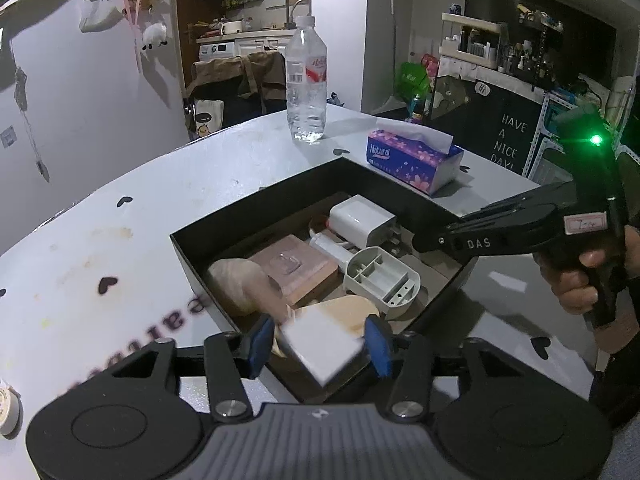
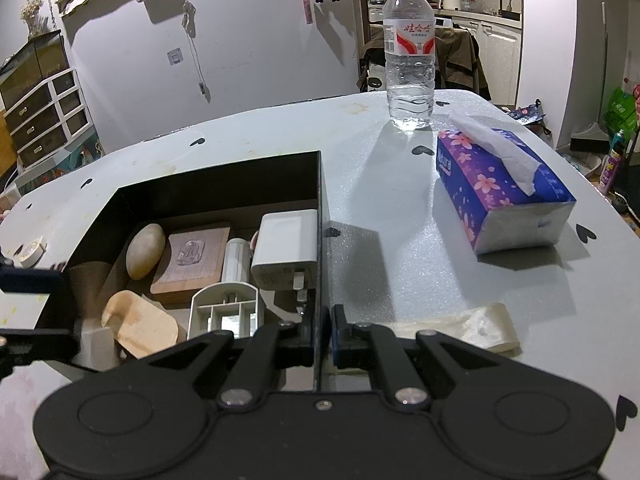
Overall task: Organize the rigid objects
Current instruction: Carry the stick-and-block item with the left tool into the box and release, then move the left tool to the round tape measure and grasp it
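A black box (image 1: 280, 184) on the white table holds a white charger (image 1: 362, 220), a pink block (image 1: 294, 266), a tan stone (image 1: 236, 280), a grey plastic holder (image 1: 382, 280) and a wooden piece (image 1: 344, 312). My left gripper (image 1: 320, 344) hangs over the box's near corner. Between its blue pads lies a tilted, blurred white block (image 1: 320, 348); the left pad stands apart from it. My right gripper (image 2: 326, 338) is shut on the box's right wall (image 2: 320, 240). A hand (image 1: 580, 284) holds that gripper at the right of the left wrist view.
A water bottle (image 2: 410, 60) stands at the table's far side, with a purple tissue pack (image 2: 500, 192) to the right of the box. A crumpled clear wrapper (image 2: 480, 326) lies near my right gripper. A tape roll (image 2: 30, 252) sits left of the box.
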`<state>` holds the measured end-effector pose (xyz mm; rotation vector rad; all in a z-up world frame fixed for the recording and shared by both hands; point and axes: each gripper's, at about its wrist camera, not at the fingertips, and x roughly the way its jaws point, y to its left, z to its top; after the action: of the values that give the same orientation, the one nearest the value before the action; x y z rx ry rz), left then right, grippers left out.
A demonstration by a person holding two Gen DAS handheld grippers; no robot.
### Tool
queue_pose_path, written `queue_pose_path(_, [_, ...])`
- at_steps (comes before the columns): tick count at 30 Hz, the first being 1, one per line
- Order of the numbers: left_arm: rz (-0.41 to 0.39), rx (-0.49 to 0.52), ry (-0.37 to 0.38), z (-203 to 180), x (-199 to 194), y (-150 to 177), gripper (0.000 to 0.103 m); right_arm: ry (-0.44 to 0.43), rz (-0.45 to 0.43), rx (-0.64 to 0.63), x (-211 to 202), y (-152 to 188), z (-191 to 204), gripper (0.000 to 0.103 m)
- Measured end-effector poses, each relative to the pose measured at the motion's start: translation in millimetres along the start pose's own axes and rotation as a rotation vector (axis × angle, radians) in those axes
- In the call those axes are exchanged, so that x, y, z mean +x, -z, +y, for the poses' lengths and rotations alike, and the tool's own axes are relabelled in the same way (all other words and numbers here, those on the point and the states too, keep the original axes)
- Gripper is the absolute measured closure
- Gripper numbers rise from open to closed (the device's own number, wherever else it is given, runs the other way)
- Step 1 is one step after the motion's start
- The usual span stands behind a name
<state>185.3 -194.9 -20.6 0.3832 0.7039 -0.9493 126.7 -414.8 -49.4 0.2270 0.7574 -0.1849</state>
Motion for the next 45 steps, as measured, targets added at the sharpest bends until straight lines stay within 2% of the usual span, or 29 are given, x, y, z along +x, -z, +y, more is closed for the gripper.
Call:
queue_pose_path(2, [-0.007,-0.006,0.011,1,-4,-2,0.036,0.000,0.000,0.001,0,0,0,0.096])
queue_pose_path(3, [-0.002,-0.007,0.018,1,-5,-3,0.034,-0.001,0.000,0.001,0,0,0,0.096])
queue_pose_path(11, [0.039,0.002,0.055,-5,-4,-2,0.034,0.000,0.000,0.000,0,0,1,0.096])
queue_pose_path(21, [0.042,-0.013,0.053,-6,-5,-5,0.034,0.000,0.000,0.000,0,0,0,0.096])
queue_pose_path(28, [0.019,-0.043,0.040,0,-9,-10,0.020,0.001,0.000,0.000,0,0,1,0.096])
queue_pose_path(37, [-0.021,-0.130,-0.048,25,-15,-11,0.004,0.000,-0.001,0.000,0,0,1,0.096])
queue_pose_path(45, [-0.058,-0.266,-0.232,73,-27,3,0.000,0.001,-0.001,-0.001,0,0,1,0.096])
